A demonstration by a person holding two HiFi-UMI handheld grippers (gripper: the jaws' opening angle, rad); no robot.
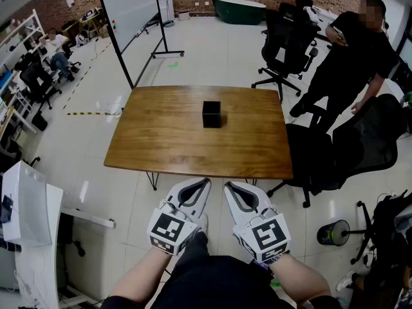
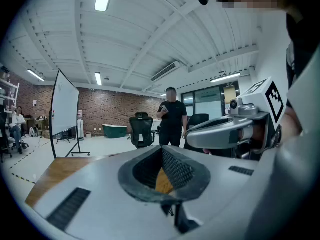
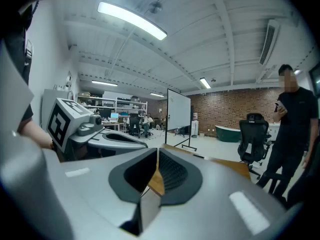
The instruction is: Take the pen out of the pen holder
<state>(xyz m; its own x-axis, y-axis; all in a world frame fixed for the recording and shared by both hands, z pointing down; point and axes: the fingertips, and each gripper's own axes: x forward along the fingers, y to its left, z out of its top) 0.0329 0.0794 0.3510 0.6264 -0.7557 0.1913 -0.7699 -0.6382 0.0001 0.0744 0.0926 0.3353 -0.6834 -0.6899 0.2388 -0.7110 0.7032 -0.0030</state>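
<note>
Left gripper (image 1: pixel 205 183) and right gripper (image 1: pixel 229 185) are both hanging near the waist, jaws pinched together on nothing, probably because the pen holder (image 1: pixel 211 114) is sitting mid-table (image 1: pixel 161 140), well apart from them, its pen not discernible.

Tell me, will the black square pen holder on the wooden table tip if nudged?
The black square pen holder looks squat, so it would probably slide rather than tip. It stands alone on the smooth wooden table and seems small, likely light, so steady it.
</note>
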